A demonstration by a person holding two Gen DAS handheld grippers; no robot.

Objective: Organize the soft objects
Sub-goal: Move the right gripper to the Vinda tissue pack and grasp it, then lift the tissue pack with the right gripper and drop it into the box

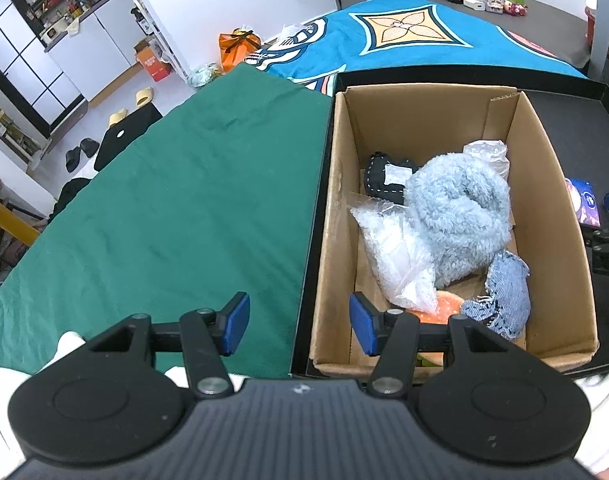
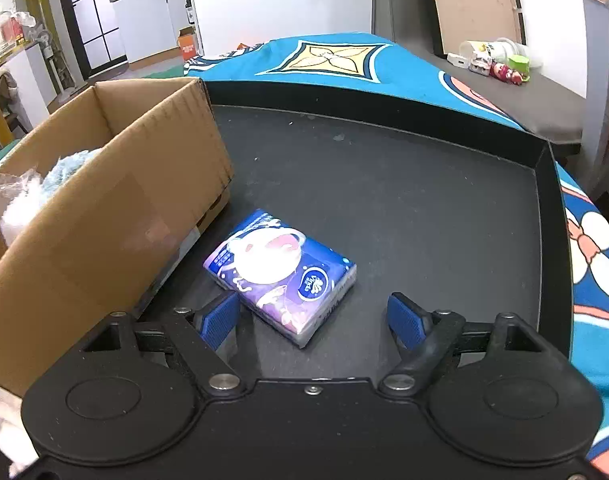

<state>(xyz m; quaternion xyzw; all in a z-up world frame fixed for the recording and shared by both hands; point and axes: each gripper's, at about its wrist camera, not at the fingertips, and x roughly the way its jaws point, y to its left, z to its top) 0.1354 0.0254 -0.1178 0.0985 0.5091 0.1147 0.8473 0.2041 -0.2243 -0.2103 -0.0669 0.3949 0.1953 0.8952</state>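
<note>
A cardboard box (image 1: 340, 200) stands in a black tray (image 2: 384, 168). In it lie a light blue fluffy cloth (image 1: 460, 216), clear bubble wrap (image 1: 392, 248), a denim scrap (image 1: 504, 300), a black stitched piece (image 1: 380, 176) and something orange (image 1: 448, 308). My left gripper (image 1: 299, 320) hangs open and empty over the box's near left wall. A blue and purple tissue pack (image 2: 280, 272) lies on the tray floor right of the box (image 2: 104, 200). My right gripper (image 2: 312, 320) is open around the pack's near corner. Its left pad is close to the pack, its right pad well apart.
A green cloth (image 1: 184, 200) covers the surface left of the tray. A blue patterned cloth (image 2: 344, 60) lies behind it. Small toys and cups (image 2: 500, 64) sit on a grey ledge at the far right. The tray's raised rim (image 2: 544, 184) bounds the right side.
</note>
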